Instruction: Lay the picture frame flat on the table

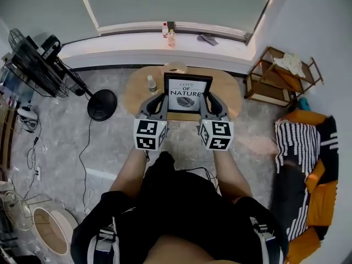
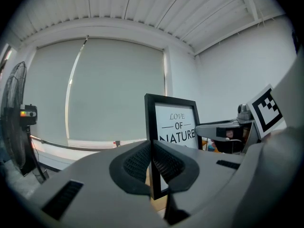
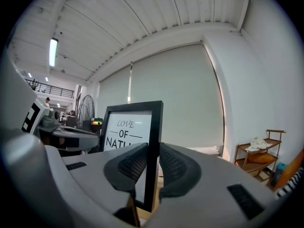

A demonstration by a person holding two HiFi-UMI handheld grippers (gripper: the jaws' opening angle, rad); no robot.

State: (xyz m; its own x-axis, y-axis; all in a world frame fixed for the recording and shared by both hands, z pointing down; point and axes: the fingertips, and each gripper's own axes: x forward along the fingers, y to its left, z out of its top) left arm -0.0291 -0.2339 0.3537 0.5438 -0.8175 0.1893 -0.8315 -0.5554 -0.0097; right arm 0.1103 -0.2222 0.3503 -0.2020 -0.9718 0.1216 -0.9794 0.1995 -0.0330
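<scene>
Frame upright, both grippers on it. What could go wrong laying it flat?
The left gripper and right gripper each pinch only a thin side edge of the picture frame; uneven tilting may twist it loose.
A small bottle stands left of it on the table; the left gripper might knock it.
Laid toward the person, it may overhang the table's near edge.

Frame (image 2: 172,122) lower part: hiding behind the jaws.
Worktop (image 1: 231,92): lying partly covered by the frame.
Bottle (image 1: 152,84) label: showing too small to read.
</scene>
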